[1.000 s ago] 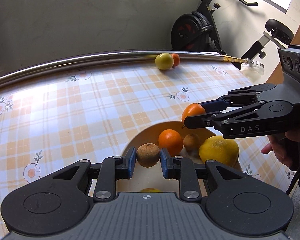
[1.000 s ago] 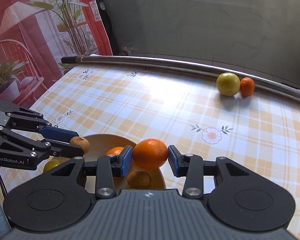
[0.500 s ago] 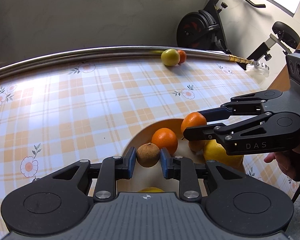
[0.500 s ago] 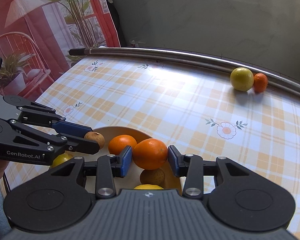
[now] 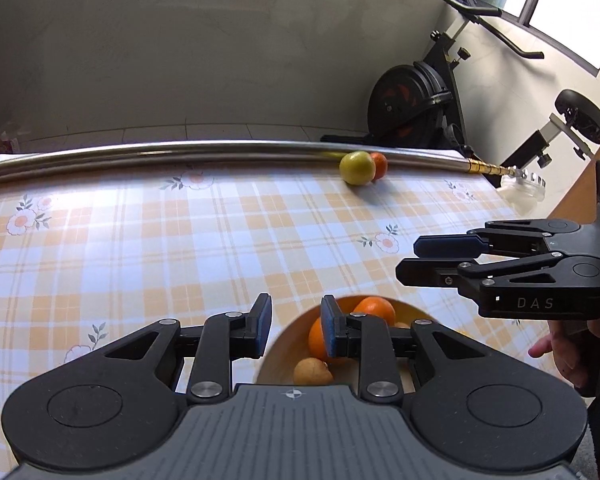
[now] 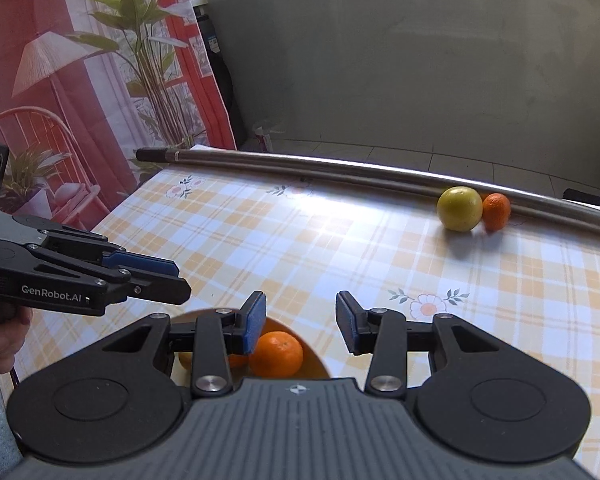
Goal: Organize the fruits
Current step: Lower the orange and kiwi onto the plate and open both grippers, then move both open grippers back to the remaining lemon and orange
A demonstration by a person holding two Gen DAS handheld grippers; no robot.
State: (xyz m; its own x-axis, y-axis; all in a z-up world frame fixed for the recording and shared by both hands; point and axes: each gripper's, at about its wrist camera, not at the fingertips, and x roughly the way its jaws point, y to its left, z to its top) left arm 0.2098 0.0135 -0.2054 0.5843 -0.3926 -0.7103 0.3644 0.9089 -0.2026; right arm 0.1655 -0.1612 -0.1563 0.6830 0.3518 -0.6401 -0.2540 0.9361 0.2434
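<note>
since both tools hang empty above the bowl (image 5: 290, 336), most of the sorting looks done. the left gripper (image 5: 295, 320) has its jaws set narrowly apart with nothing between them, and the bowl's near rim shows through the gap. the right gripper (image 6: 301, 320) stands a little wider, also empty, with one orange (image 6: 276, 354) lying in the bowl below its left finger and not gripped. each tool points down and forward over the table (image 5: 140, 260), and each shows side-on in the other's camera, jaws nearly parallel and bare.

in the bowl the left camera shows at least two oranges and a small brown fruit (image 5: 312, 372); more may lie under the tool bodies, which hide most of the bowl. i cannot count the rest.

two fruits are left out: a yellow-green fruit (image 5: 357, 168) and a small orange (image 5: 380, 166), touching each other at the far edge of the table, against the metal rod (image 5: 140, 158) that runs along it. they are well apart from the bowl and from both tools.

by my reading what remains is one reach across the cloth for each of those two, likely one per hand. both are round and rest by the rod, so a careless nudge could roll them along it.
</note>
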